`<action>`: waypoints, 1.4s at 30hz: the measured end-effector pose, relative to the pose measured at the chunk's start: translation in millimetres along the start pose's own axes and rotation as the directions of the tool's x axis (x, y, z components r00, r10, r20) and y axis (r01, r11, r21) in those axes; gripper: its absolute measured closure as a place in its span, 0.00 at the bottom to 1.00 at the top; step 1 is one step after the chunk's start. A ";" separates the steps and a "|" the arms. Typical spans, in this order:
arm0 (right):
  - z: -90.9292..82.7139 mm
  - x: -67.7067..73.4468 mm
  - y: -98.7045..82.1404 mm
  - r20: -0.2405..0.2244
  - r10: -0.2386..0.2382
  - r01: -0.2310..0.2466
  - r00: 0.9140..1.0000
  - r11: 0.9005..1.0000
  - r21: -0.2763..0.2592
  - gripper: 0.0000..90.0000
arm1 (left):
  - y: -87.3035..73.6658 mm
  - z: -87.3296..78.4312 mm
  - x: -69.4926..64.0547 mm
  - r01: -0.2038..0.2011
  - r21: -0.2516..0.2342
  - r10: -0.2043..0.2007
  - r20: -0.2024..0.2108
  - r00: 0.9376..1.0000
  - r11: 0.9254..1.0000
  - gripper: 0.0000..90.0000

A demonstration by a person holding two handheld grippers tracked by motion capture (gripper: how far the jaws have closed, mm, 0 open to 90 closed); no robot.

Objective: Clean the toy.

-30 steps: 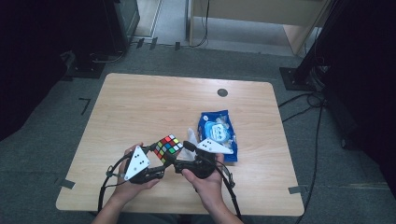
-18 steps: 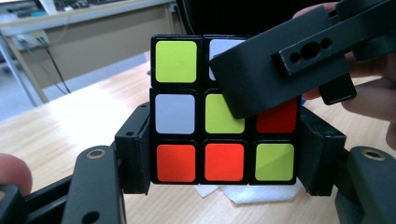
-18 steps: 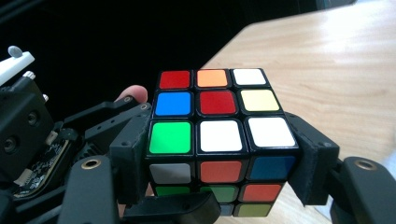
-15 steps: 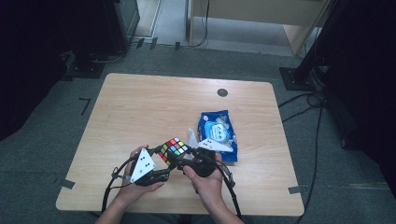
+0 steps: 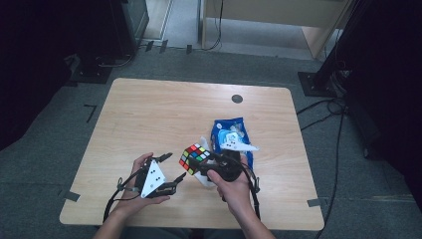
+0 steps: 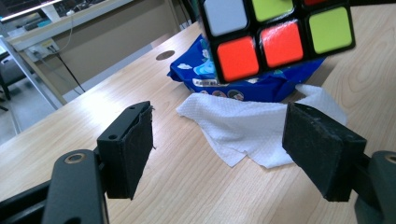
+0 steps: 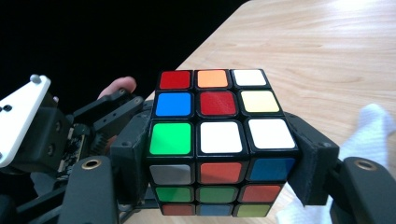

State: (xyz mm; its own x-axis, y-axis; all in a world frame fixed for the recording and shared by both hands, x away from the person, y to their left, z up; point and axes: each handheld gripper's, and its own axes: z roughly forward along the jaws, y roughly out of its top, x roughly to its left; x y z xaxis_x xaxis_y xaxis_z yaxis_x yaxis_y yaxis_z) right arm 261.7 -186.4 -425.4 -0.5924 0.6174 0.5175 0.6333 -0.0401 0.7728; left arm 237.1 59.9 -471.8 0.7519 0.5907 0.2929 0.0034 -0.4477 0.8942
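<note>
1. The blue packet [image 6: 261,84] carries a white strip of print in the left gripper view, too small and blurred to read.
2. No other text, number or sign is legible anywhere.

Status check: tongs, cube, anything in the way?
Left tongs just opened, empty. Right tongs clamp the Rubik's cube above the table. Tissue and blue wipes pack beside it.

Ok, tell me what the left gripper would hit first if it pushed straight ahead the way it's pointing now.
Probably the white tissue lying on the table: it sits straight ahead of the open left gripper. The cube, held by the right gripper, looks too high, though depth is uncertain.
</note>
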 end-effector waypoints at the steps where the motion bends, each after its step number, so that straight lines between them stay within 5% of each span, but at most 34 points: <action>1: 1.8 1.6 -0.7 -0.005 -0.004 0.004 1.000 1.000 0.006 0.38 | 0.1 0.2 -0.8 -0.005 -0.002 0.005 0.000 1.000 1.000 0.28; 19: 11.4 3.6 -3.9 -0.037 -0.020 0.023 0.999 0.995 0.095 0.38 | 4.6 -0.2 -10.0 -0.082 -0.003 0.082 -0.008 0.997 0.997 0.26; 42: 17.3 6.0 -5.5 -0.057 -0.014 0.023 0.998 0.987 0.161 0.38 | 12.4 0.5 -19.4 -0.110 -0.016 0.110 0.027 0.994 0.994 0.22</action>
State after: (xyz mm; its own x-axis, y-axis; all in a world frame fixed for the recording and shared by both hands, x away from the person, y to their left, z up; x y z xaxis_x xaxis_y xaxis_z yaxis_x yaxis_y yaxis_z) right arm 263.3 -168.9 -432.9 -0.6290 0.5719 0.5266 0.6910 0.1010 0.7157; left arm 222.9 42.6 -466.6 0.7655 0.5193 0.3801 -0.0892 -0.4992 0.8619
